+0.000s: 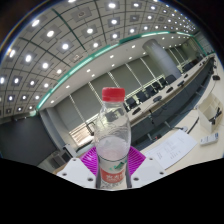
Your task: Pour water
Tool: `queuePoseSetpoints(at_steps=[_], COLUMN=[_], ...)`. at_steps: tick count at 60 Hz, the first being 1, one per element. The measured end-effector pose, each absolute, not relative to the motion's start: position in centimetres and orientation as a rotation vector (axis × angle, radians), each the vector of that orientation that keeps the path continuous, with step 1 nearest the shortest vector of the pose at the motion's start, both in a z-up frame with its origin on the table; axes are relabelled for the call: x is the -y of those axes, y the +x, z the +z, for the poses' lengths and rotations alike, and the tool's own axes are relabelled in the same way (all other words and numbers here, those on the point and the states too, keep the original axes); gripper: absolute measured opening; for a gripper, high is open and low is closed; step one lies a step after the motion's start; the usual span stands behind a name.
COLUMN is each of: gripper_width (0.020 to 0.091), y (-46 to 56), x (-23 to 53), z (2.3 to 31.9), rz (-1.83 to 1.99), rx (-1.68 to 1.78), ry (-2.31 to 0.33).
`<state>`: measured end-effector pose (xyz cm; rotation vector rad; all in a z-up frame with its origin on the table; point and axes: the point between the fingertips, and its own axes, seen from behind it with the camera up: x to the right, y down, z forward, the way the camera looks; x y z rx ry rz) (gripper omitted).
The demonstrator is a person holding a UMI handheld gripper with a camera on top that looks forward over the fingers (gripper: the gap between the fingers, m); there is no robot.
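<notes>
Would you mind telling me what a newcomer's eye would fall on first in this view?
First, the clear plastic bottle with a red cap and red label, upright between the gripper's purple pads and lifted clear of the white table beyond. Behind it, rows of desks and dark chairs run under a ceiling dotted with lights.

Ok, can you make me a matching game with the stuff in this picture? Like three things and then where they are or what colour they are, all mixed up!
Things:
1. bottle cap
2. bottle
3. ceiling lights
4. finger pads

Descriptions:
A. purple
B. clear, held upright between the fingers
C. red
D. small bright squares in rows overhead

Pairs: 1-C, 2-B, 3-D, 4-A
</notes>
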<state>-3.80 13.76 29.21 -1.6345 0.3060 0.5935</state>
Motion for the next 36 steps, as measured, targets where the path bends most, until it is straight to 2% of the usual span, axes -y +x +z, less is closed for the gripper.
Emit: queuePoseSetpoints(at_steps=[4, 10, 12, 13, 16, 22, 23, 24, 32, 36], gripper_width=[0.0343, 0.0342, 0.0342, 0.0342, 0.0344, 0.0343, 0.0343, 0.0343, 0.0347, 0.035], y=[-0.2, 4.0, 4.9, 5.9, 6.5, 7.5, 7.8, 8.5, 9.6, 9.3], x=[-14.0, -14.9, -15.2, -15.4, -15.2, -15.1, -16.4, -15.6, -15.7, -16.0], z=[27.7, 23.6, 22.0, 19.9, 18.6, 14.1, 11.6, 11.8, 8.2, 8.0], rz=[0.392, 0.141, 0.08, 0.052, 0.005, -0.044, -0.055, -0.055, -0.063, -0.064], rx=[-0.204, -0.082, -0.049, -0.031, -0.004, 0.032, 0.036, 0.039, 0.064, 0.059], ry=[-1.667, -1.728, -1.748, -1.759, -1.8, -1.866, -1.873, -1.88, -1.93, -1.902])
